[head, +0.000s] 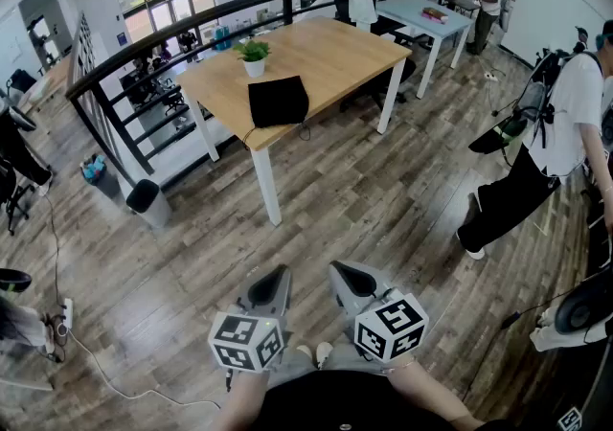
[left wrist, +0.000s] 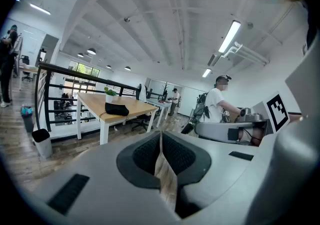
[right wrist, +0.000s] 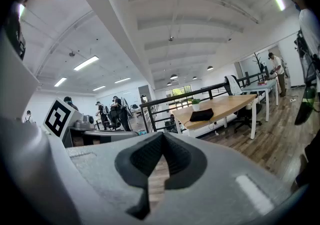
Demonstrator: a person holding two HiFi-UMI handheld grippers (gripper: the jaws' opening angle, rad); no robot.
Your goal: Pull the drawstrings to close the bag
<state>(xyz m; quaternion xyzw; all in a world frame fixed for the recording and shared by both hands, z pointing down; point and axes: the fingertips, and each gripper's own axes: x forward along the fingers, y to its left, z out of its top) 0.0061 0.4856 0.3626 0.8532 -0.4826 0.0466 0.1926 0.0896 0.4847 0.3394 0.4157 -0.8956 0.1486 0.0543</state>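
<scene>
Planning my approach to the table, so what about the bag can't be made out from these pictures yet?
Drawstrings: too small in all three views; the black bag is only a dark shape on the wooden table.
Bag mouth, open or drawn: too small, same reason.
Bag's underside: hidden against the tabletop.
Most of the floor ahead: covered by the left tool and right tool in the gripper views.

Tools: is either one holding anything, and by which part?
Nothing is held. The left tool and right tool are both shut and empty; the black bag lies on the wooden table, far from both.
</scene>
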